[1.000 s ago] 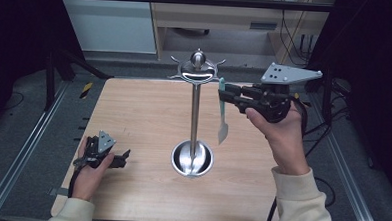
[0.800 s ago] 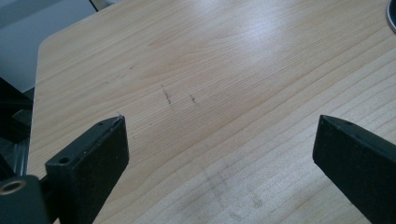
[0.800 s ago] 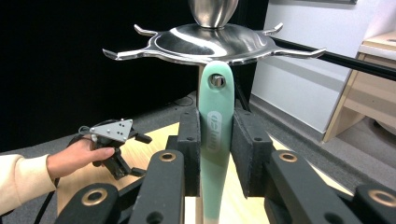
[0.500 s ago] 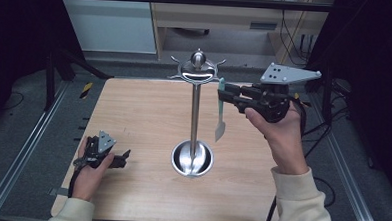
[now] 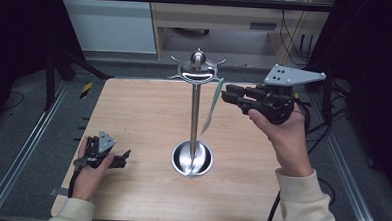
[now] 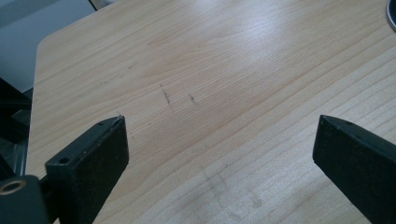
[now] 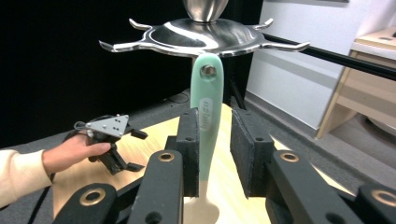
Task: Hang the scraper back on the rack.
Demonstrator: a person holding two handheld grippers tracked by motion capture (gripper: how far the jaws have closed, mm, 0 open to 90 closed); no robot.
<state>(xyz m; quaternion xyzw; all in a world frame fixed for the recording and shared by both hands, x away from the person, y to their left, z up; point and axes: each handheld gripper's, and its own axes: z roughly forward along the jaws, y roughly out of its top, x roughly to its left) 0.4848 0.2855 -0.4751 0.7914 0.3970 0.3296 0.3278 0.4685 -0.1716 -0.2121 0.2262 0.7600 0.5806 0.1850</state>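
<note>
spatula [image 7: 206,116] on rack [image 7: 205,35] hook | light, stiff, slick handle; grip mid-handle below hook | right hand-held gripper [image 7: 215,149] narrow, handle between jaws, one pad touching | left hand-held gripper [image 6: 219,154] wide, empty

Overhead light is brightening the pale wooden surface [image 5: 148,118] and glaring off the polished steel hook stand [image 7: 203,35]; surroundings are falling dark, while near black fingers [image 6: 91,158] are blurring softly.
</note>
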